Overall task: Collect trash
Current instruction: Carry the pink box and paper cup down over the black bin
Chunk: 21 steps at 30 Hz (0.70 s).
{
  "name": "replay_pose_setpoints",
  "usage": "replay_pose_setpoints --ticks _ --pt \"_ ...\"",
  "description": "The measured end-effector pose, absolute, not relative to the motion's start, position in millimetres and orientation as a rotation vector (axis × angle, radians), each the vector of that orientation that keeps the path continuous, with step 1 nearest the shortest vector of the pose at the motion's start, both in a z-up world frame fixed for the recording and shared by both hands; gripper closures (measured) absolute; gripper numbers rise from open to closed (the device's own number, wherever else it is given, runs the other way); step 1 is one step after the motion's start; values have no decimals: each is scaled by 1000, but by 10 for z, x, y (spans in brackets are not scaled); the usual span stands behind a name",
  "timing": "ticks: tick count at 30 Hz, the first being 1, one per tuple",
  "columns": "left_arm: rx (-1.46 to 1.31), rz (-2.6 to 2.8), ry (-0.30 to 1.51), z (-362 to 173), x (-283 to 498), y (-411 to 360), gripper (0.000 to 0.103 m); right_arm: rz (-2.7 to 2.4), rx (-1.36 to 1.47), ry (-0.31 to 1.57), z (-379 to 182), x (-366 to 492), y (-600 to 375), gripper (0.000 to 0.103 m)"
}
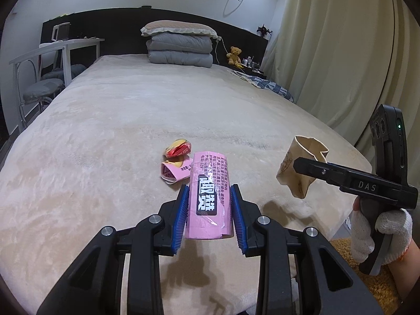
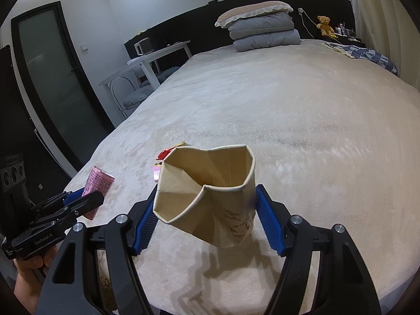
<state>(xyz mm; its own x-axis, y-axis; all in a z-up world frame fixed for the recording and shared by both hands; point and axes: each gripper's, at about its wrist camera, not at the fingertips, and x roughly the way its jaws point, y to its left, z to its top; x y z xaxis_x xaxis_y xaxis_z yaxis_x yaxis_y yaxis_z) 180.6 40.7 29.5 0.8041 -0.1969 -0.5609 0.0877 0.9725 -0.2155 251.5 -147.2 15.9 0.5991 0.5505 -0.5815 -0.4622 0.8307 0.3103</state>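
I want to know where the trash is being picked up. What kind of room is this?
Most likely a bedroom. A big bed fills the room, with a pillow on folded blankets at its head, and a teddy bear sits beside it.

Readable text: two tool markings, one wrapper print.
Right tool (image 1: 309, 166) is showing "DAS"; left tool (image 2: 89, 197) is showing "GenRobot.AI"; pink wrapper (image 1: 210, 197) is carrying Chinese print, too small to read reliably.
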Motion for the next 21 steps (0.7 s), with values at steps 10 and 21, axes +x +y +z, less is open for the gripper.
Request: replay_pose_setpoints --ticks 10,21 --pt "-241 -141 570 318 1260 461 73 632 148 701 97 1913 -1434 34" --pt "-248 -153 567 211 808 319 73 653 141 712 -1 1423 -1428 34"
